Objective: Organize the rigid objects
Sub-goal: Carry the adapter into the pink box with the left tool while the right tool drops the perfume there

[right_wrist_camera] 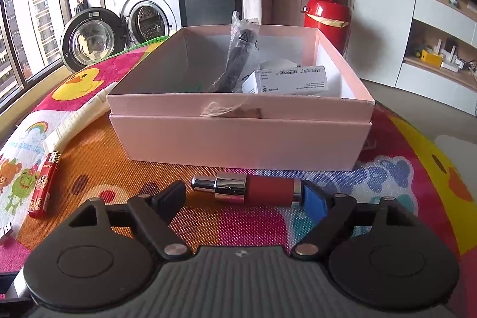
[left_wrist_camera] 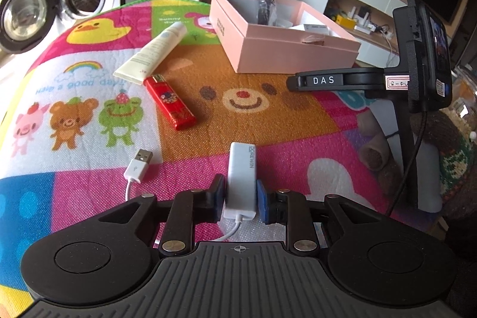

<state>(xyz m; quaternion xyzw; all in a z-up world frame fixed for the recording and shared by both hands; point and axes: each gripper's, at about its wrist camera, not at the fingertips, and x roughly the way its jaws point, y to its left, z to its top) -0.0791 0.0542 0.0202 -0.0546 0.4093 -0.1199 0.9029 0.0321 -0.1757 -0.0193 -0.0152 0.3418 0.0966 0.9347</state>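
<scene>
Left wrist: left gripper (left_wrist_camera: 240, 196) clamps white adapter (left_wrist_camera: 241, 179); right gripper (right_wrist_camera: 242, 196) wide open.

The box (right_wrist_camera: 238, 136) front wall hides the lower half of the bagged black item (right_wrist_camera: 241, 58) and the carton (right_wrist_camera: 286, 79) inside it. Left of the box, the tube (right_wrist_camera: 80, 121) slips behind its corner. The plug (right_wrist_camera: 6, 229) is cut by the frame edge.

Bare mat (left_wrist_camera: 268, 127) btwn lighter (left_wrist_camera: 169, 101) & pink box (left_wrist_camera: 283, 29); box top open.
</scene>
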